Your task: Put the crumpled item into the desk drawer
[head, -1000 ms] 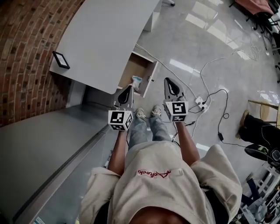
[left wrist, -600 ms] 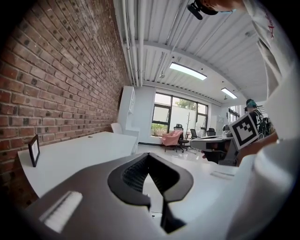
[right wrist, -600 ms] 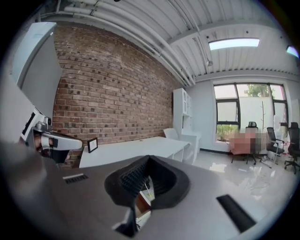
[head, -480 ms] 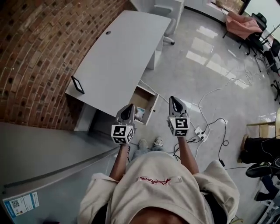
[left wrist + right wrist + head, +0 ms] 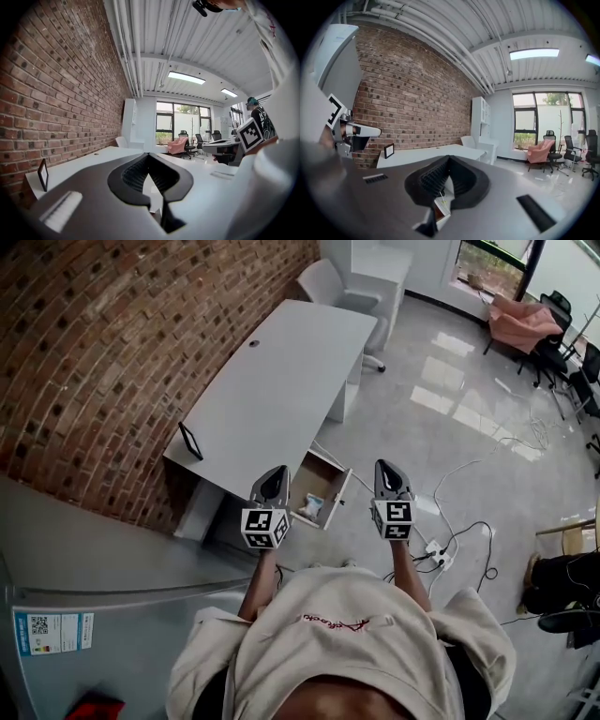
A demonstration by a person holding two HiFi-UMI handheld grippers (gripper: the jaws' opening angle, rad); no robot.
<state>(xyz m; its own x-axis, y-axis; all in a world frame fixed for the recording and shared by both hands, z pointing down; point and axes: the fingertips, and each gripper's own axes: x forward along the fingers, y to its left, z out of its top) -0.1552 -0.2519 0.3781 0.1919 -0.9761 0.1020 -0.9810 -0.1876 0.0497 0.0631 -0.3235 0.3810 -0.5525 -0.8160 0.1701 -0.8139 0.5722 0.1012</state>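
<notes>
Head view alone shows crumpled item (image 5: pixel 312 507) in drawer (image 5: pixel 338 500) (left gripper (image 5: pixel 275 472), right gripper (image 5: pixel 386 467): fingers closed).

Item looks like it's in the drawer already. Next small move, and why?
Probably lower the right gripper to the drawer front and push it shut. The crumpled item already lies inside the open drawer, and both the right and the left gripper are raised above it, jaws together, holding nothing. The drawer front seems to face the right gripper's side.
</notes>
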